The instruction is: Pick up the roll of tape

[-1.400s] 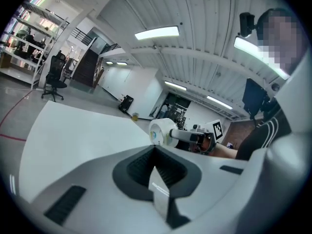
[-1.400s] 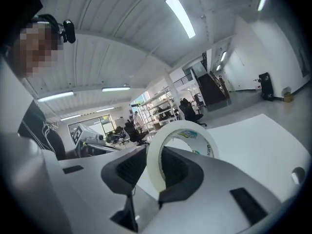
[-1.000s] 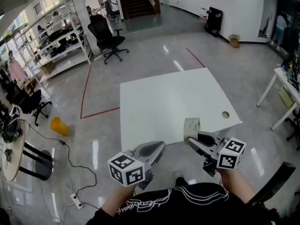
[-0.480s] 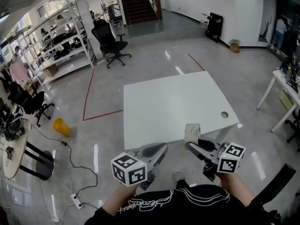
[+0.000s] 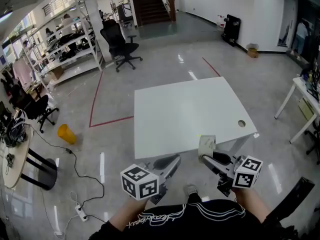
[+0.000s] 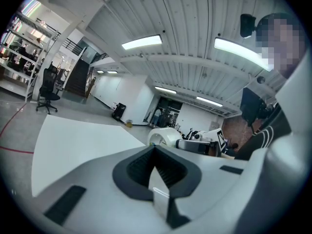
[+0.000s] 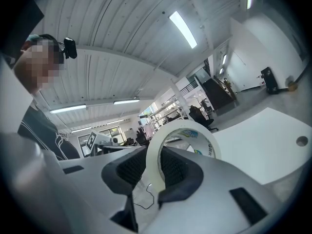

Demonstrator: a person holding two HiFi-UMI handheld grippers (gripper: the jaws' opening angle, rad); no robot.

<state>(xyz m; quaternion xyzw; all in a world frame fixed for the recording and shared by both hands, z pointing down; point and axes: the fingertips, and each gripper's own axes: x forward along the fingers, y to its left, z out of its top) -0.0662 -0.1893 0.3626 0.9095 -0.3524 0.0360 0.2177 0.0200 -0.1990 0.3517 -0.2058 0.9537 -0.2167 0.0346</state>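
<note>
The roll of tape, a whitish ring with a printed inner core, stands upright between the jaws of my right gripper, just above the near edge of the white table. The right gripper view shows the ring squeezed by both dark pads; the jaws are closing on it. My left gripper hangs to the left at the same height with nothing in it. Its pads meet in a closed V. From the left gripper view, the roll shows beyond the jaws.
A round cable hole sits near the table's right corner. On the floor lie a yellow bin and a cable with a power strip. An office chair and shelves stand far back; another table is at the right.
Both grippers have drawn slightly back toward my body, the right one keeping the roll. The grip and the roll's upright pose look the same.
</note>
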